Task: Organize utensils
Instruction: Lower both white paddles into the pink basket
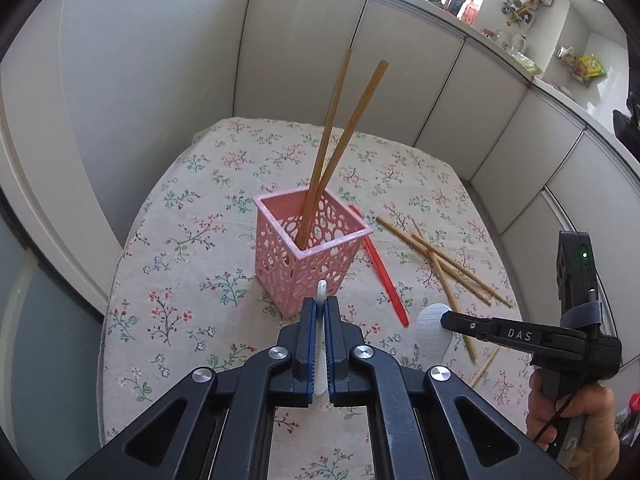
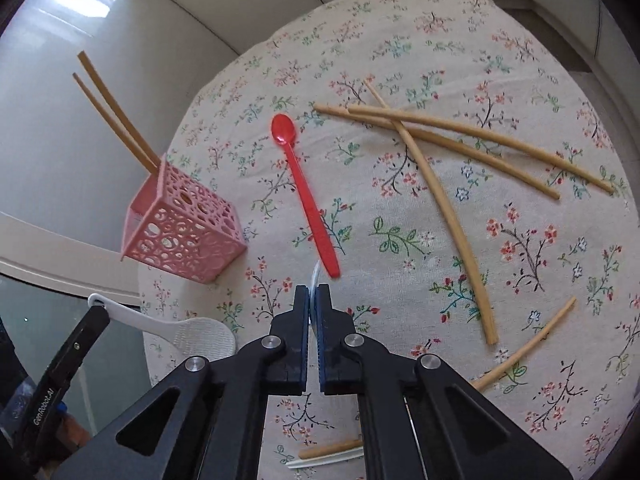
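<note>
your left gripper (image 1: 320, 308) clamps white rice paddle (image 2: 188, 328); right gripper (image 2: 312, 294) pinches thin clear utensil (image 2: 315, 276). two chopsticks (image 1: 332, 148) in pink basket (image 1: 312, 256). red spoon (image 2: 304, 192), loose chopsticks (image 2: 452, 216) left mid-tabletop.

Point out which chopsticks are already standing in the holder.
The two darker brown chopsticks leaning together out of the pink basket. The paler chopsticks all lie flat, scattered on the floral tablecloth beyond the red spoon.

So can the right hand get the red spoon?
Probably yes. The red spoon lies bare on the tablecloth just ahead of its fingers, nothing on top. But they are shut, so they'd need to open first.
</note>
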Tool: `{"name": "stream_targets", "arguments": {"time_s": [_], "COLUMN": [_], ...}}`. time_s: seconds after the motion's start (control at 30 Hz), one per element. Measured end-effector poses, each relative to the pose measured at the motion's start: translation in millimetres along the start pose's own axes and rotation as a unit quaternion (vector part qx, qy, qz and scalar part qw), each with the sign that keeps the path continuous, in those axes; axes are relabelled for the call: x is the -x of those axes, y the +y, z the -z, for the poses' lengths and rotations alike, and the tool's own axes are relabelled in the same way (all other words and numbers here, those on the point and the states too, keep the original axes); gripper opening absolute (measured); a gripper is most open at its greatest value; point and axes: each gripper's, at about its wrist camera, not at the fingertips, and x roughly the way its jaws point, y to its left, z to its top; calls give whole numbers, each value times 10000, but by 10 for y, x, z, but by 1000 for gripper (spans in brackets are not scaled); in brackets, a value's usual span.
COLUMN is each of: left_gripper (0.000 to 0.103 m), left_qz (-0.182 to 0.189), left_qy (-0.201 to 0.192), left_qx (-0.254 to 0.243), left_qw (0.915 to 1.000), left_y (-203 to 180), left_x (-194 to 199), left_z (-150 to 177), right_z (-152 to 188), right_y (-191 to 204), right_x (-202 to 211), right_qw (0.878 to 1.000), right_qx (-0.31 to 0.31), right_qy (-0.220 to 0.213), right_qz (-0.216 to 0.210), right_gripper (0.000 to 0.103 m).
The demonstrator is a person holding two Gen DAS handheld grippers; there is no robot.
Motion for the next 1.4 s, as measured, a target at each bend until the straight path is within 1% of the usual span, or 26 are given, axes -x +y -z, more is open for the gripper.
{"name": "stream_targets", "arguments": {"time_s": [0.13, 0.23, 0.37, 0.43, 0.5, 0.57, 0.73, 0.9, 0.97, 1.17, 1.27, 1.37, 1.4], "left_gripper": [4, 4, 4, 4, 4, 4, 4, 4, 4, 4, 4, 7, 10], "left_qz": [61, 12, -152, -231, -325, -426, -631, -545, -576, -485, -391, -280, -270], "left_qy": [-453, -960, -1735, -2039, -2206, -2187, -1949, -1586, -1418, -964, -851, -885, -894], "left_qx": [-94, -150, -224, -289, -393, -505, -674, -619, -649, -588, -516, -332, -278], "left_qw": [9989, 9953, 9845, 9783, 9740, 9736, 9765, 9839, 9861, 9924, 9943, 9951, 9952], "left_y": [-62, -110, -177, -217, -255, -287, -274, -176, -161, -97, -54, 21, 42], "left_x": [291, 554, 788, 819, 782, 641, 267, -10, -118, -343, -397, -375, -357], "left_z": [-110, -198, -316, -381, -437, -501, -570, -628, -621, -552, -533, -535, -541], "right_z": [-45, -85, -117, -125, -117, -134, -193, -287, -334, -460, -504, -537, -544], "right_y": [113, 209, 309, 350, 381, 410, 481, 607, 666, 917, 1067, 1184, 1219], "right_x": [340, 572, 753, 787, 824, 840, 856, 866, 872, 838, 774, 676, 639], "right_qw": [9984, 9945, 9880, 9856, 9835, 9812, 9744, 9671, 9635, 9518, 9449, 9402, 9388], "right_qx": [204, 358, 518, 612, 675, 718, 890, 1046, 1089, 1142, 1258, 1341, 1375], "right_qy": [-480, -905, -1343, -1455, -1553, -1656, -1906, -2141, -2237, -2489, -2605, -2660, -2693], "right_qz": [-219, -390, -565, -610, -637, -683, -789, -892, -989, -1379, -1533, -1651, -1649], "right_gripper": [3, 3, 3, 3, 3, 3, 3, 3, 3, 3, 3, 3, 3]}}
